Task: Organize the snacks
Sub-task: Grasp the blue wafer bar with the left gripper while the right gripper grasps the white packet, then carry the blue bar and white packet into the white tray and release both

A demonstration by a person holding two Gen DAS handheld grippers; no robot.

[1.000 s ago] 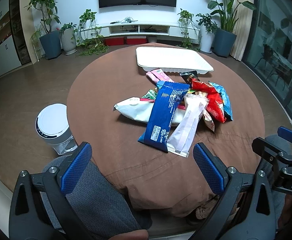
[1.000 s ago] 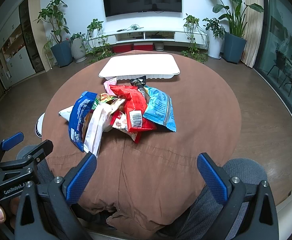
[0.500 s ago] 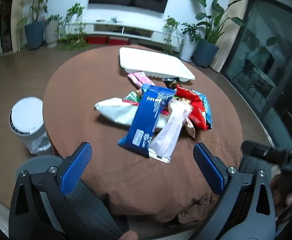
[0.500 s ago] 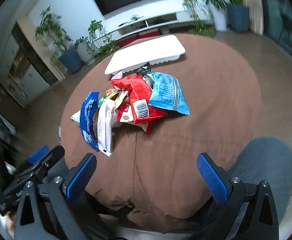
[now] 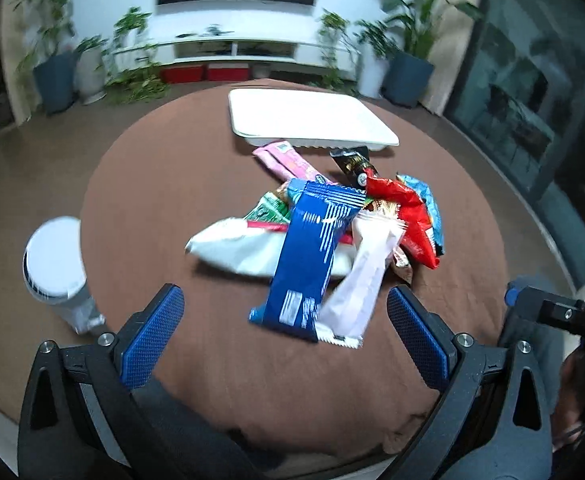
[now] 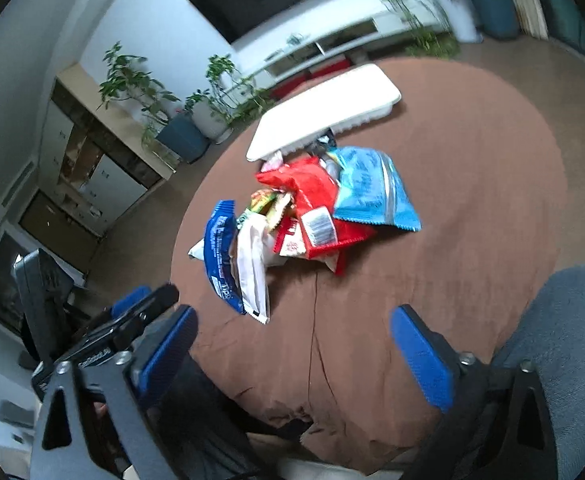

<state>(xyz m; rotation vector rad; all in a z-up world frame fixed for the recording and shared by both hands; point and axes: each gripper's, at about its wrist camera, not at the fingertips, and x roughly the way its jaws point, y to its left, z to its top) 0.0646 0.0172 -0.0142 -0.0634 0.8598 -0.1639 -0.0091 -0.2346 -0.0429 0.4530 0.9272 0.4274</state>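
A pile of snack packets lies mid-table: a dark blue pack (image 5: 312,252) (image 6: 219,252), a white bar (image 5: 362,276) (image 6: 252,268), a white bag (image 5: 236,246), a red bag (image 5: 410,216) (image 6: 318,208), a light blue bag (image 6: 370,192), a pink bar (image 5: 286,160). A white tray (image 5: 312,118) (image 6: 324,116) sits empty beyond the pile. My left gripper (image 5: 286,340) is open and empty, just short of the dark blue pack. My right gripper (image 6: 292,352) is open and empty over the near table edge.
The round table has a brown cloth (image 5: 164,184) (image 6: 472,184). A white bin (image 5: 54,260) stands on the floor at the table's left. My grey-trousered knees (image 6: 564,320) are under the near edge. Plants and a TV shelf line the far wall.
Both grippers have lifted and moved closer over the table; the right one has tilted and swung left. The snacks and tray have not moved.
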